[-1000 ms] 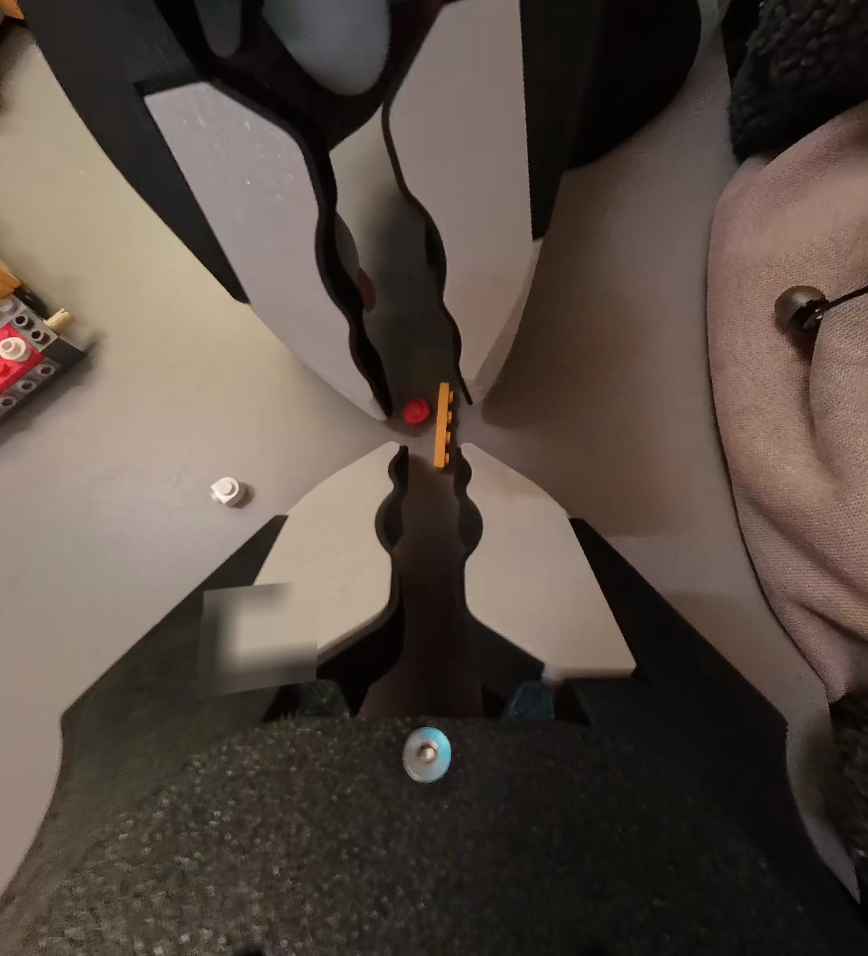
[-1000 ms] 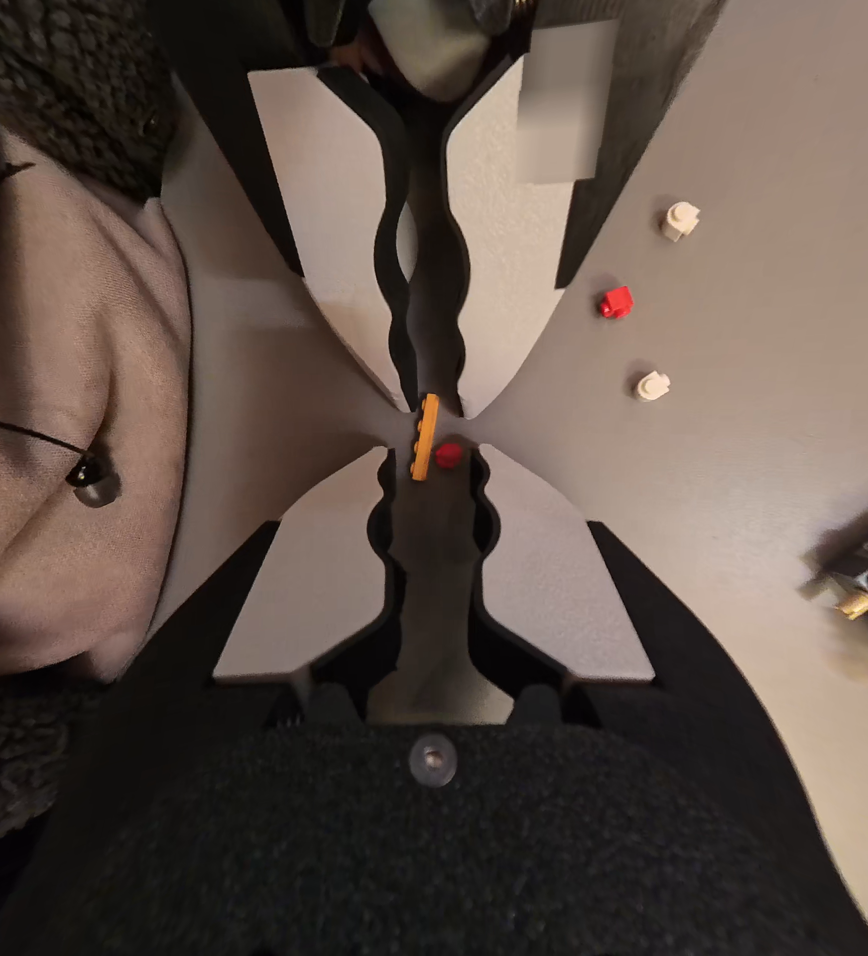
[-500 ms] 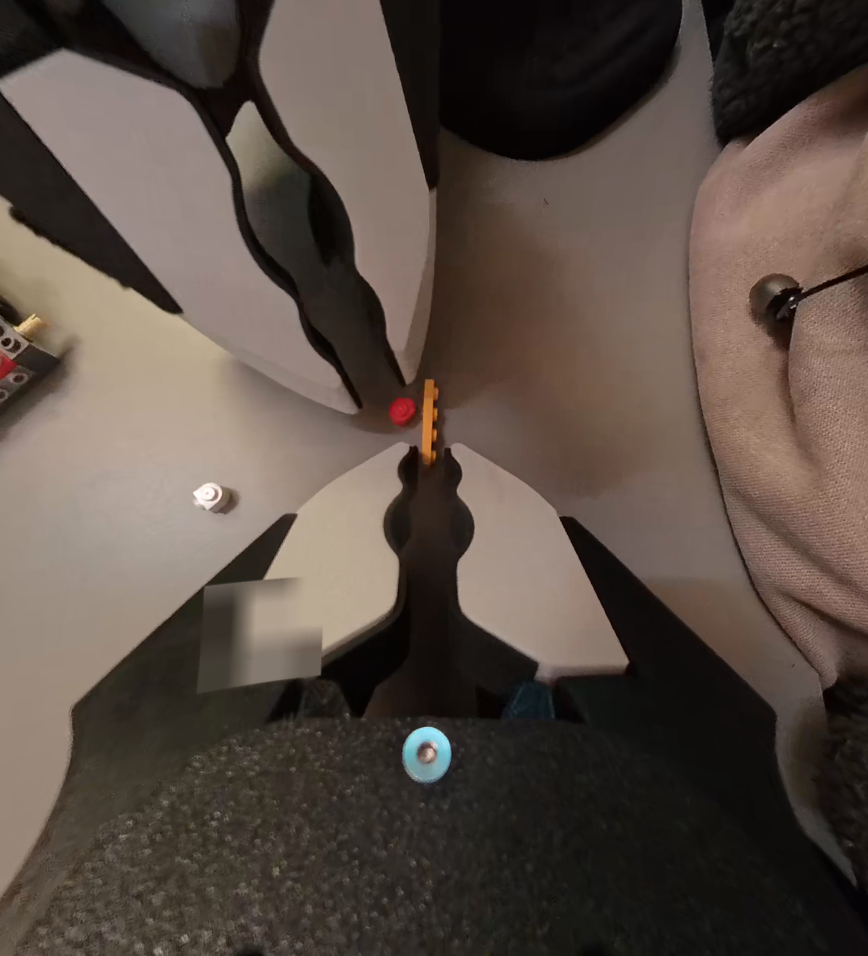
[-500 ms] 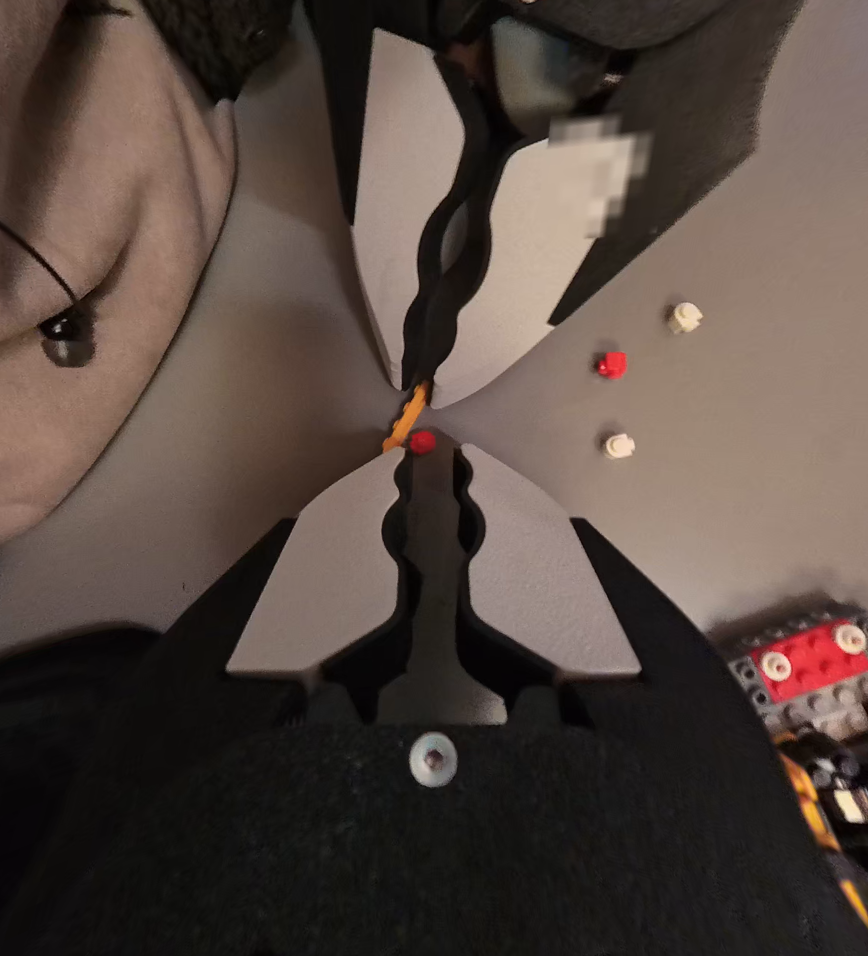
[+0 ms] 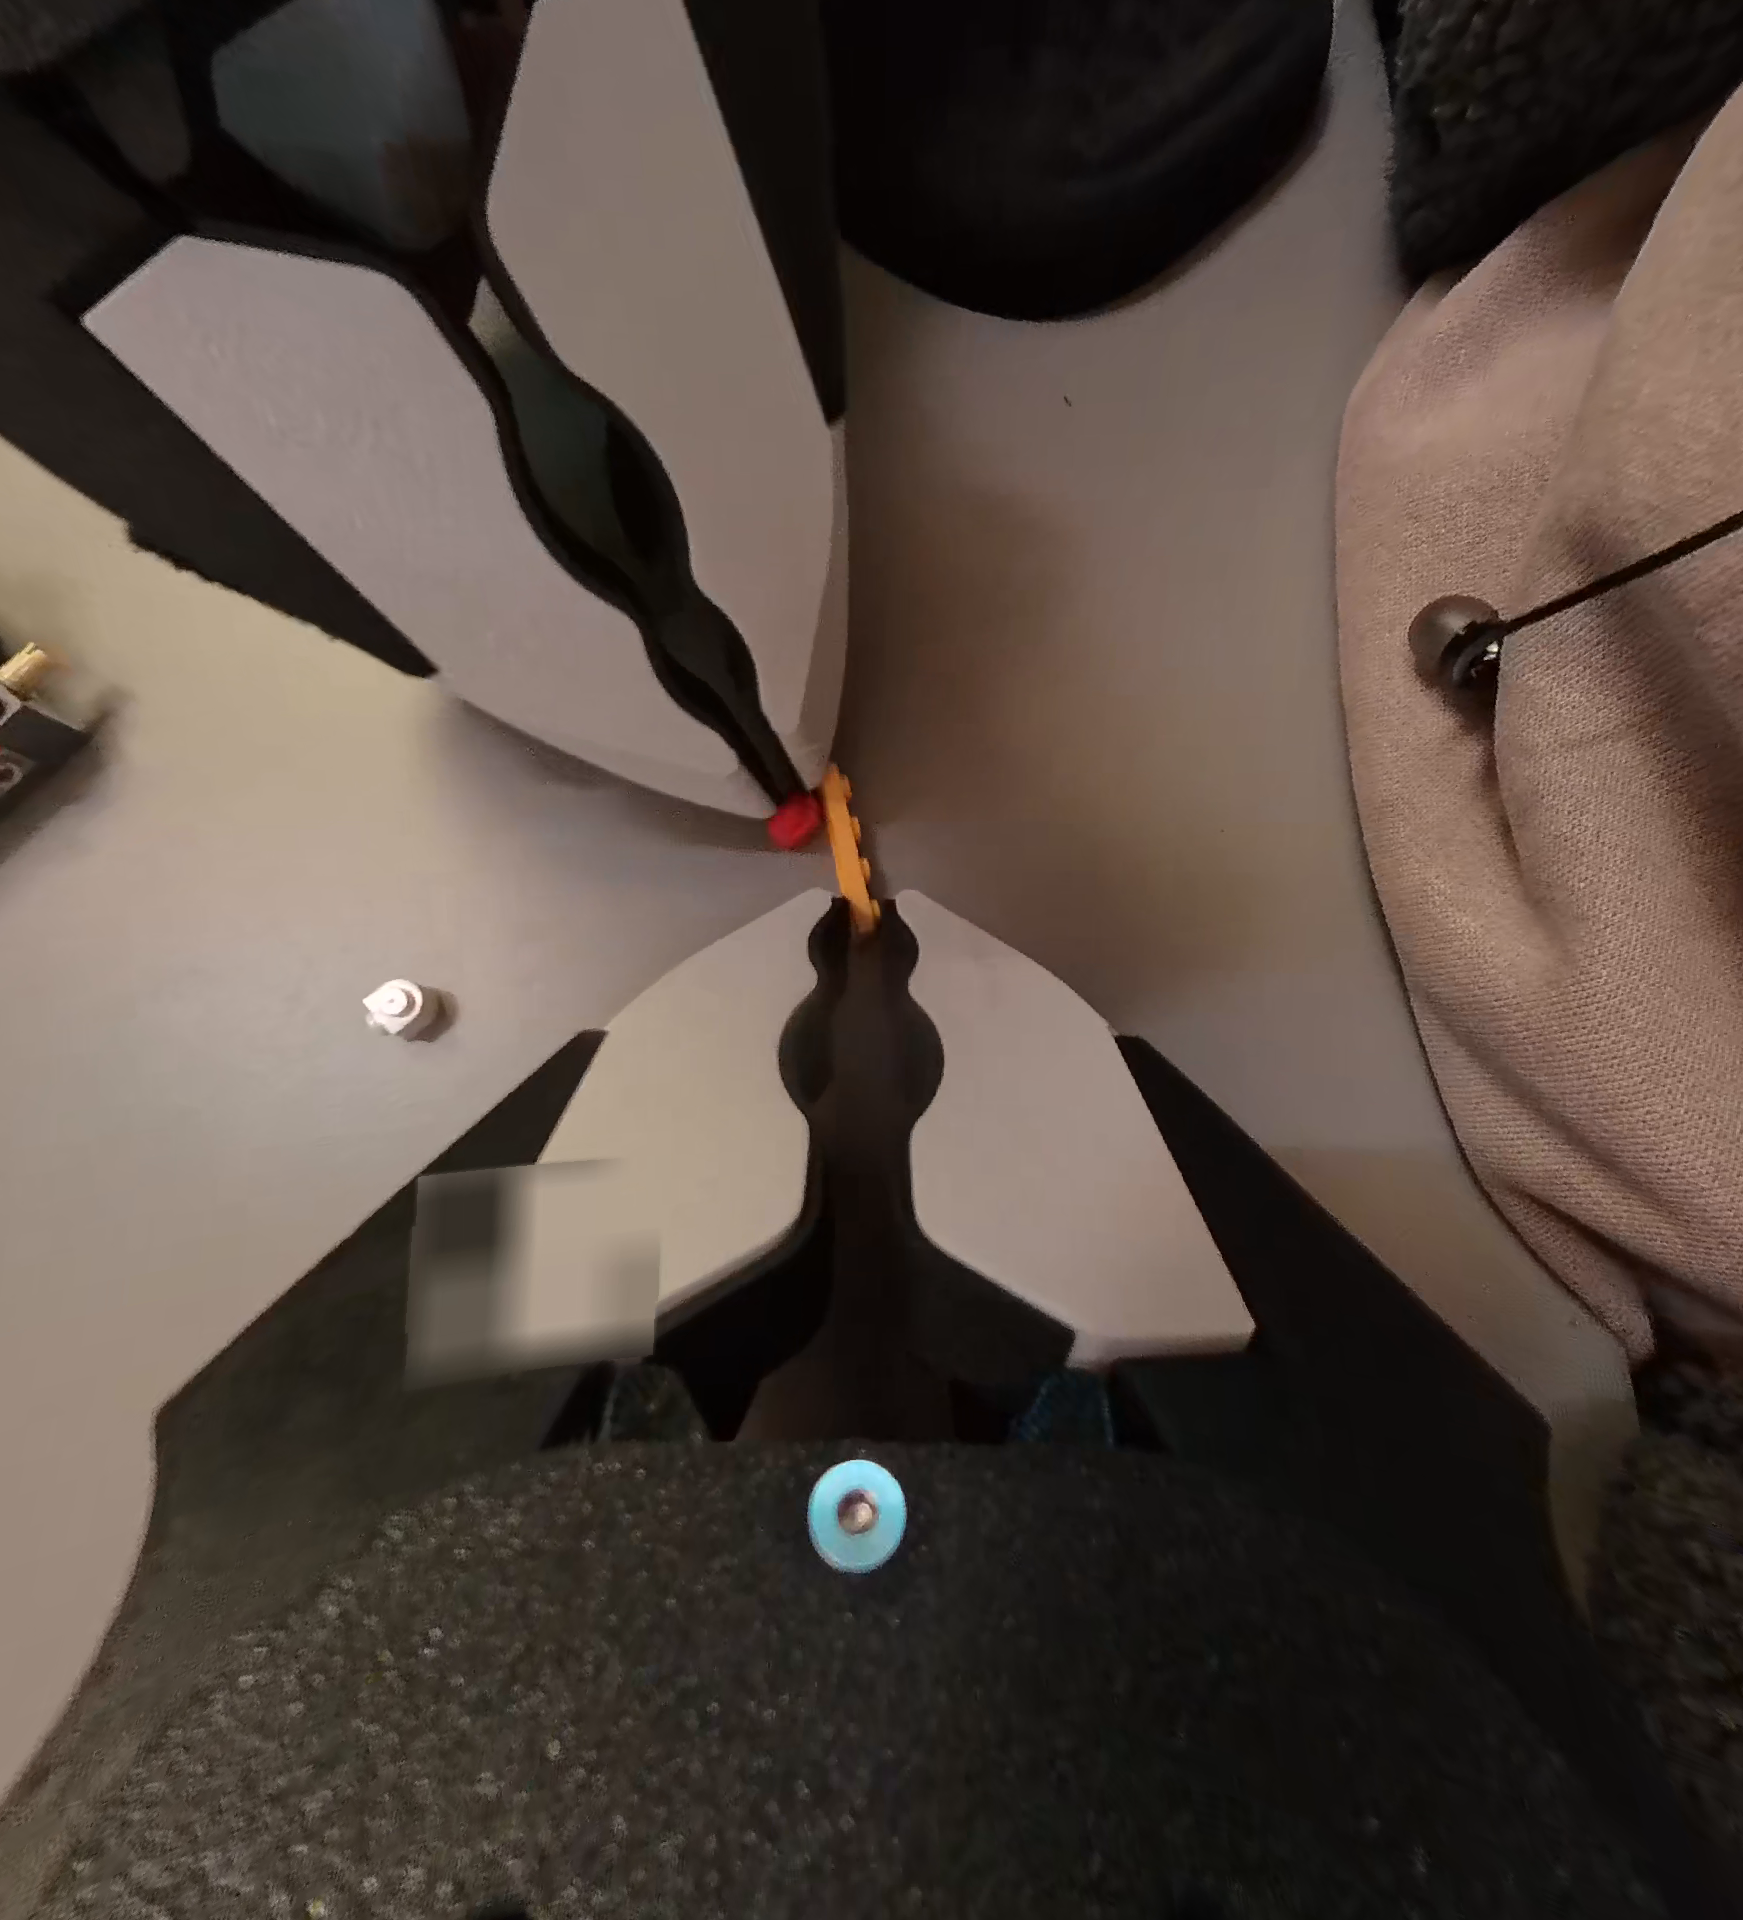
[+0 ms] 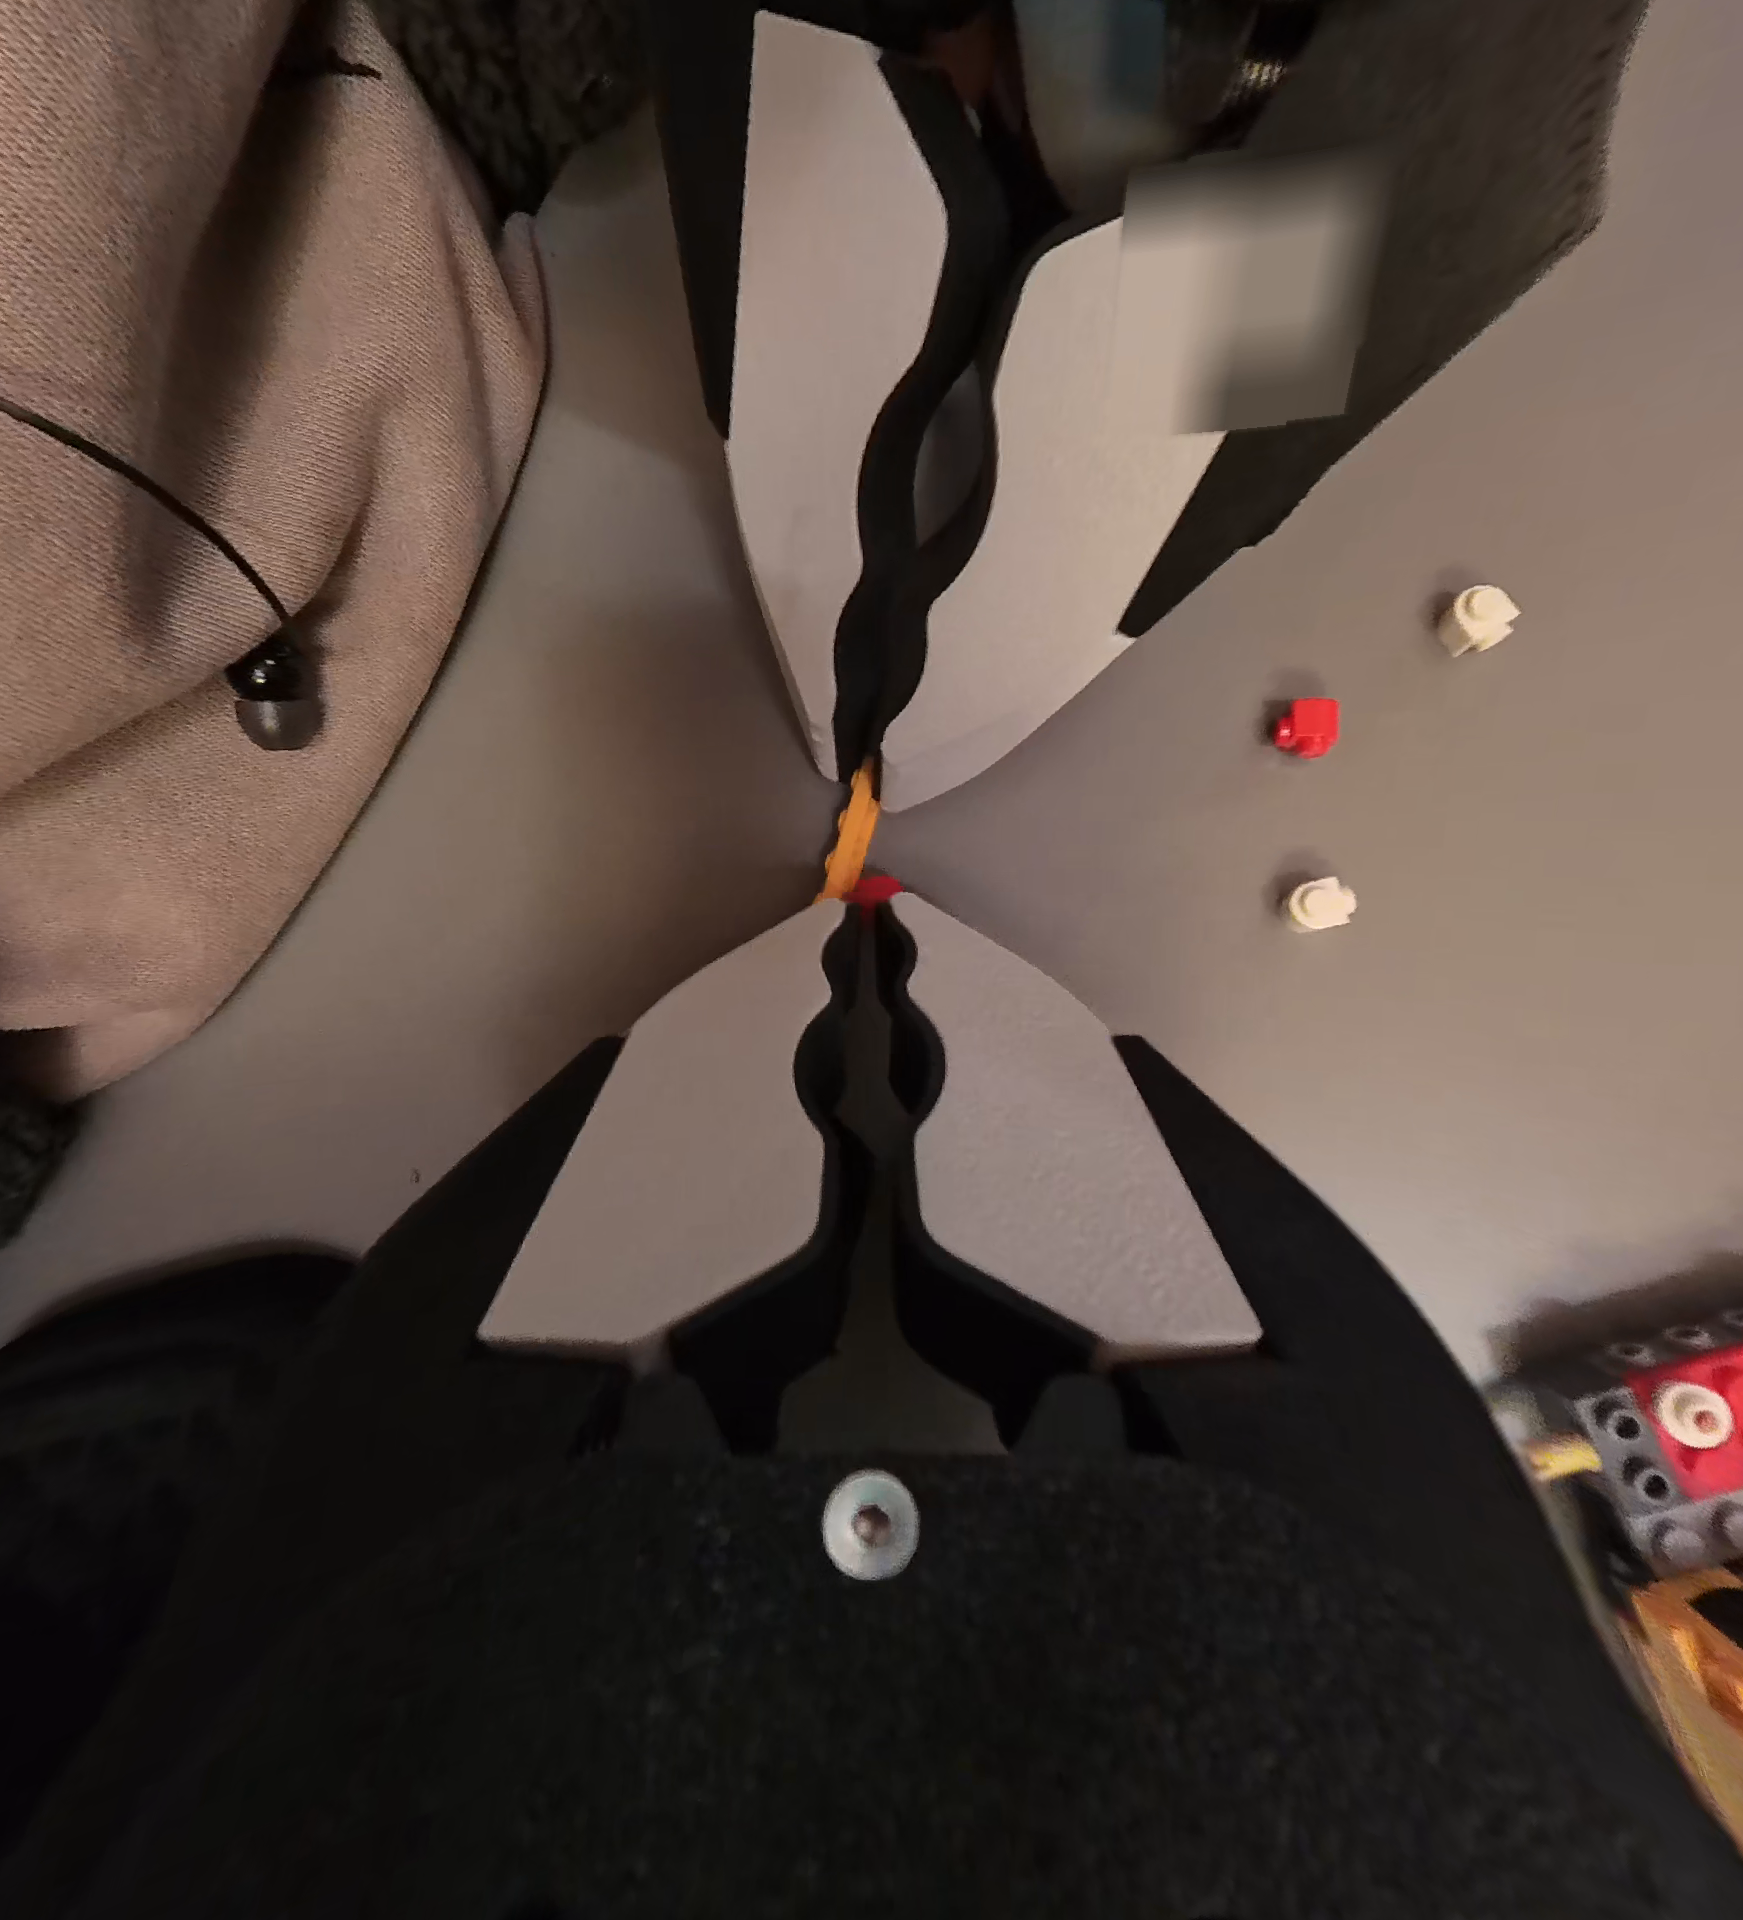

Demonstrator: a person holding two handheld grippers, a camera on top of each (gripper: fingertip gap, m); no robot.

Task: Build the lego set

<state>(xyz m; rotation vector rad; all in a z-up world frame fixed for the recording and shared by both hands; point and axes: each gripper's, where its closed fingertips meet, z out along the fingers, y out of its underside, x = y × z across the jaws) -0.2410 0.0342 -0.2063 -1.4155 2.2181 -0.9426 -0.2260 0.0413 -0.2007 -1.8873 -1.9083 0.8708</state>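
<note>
left hand-held gripper [image 5: 862,902] clamped on one end of orange plate [image 5: 849,842], held edge-on above the desk [image 5: 223,883]; right hand-held gripper [image 6: 872,906] pinching small red stud [image 6: 875,888], pressed against the plate side, probably to join both.

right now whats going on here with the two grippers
A person is joining two lego pieces above the table. The left gripper is shut on a thin orange plate, and the right gripper is shut on a small red stud, pressing it against the plate's far end. Loose white and red pieces lie nearby.
</note>
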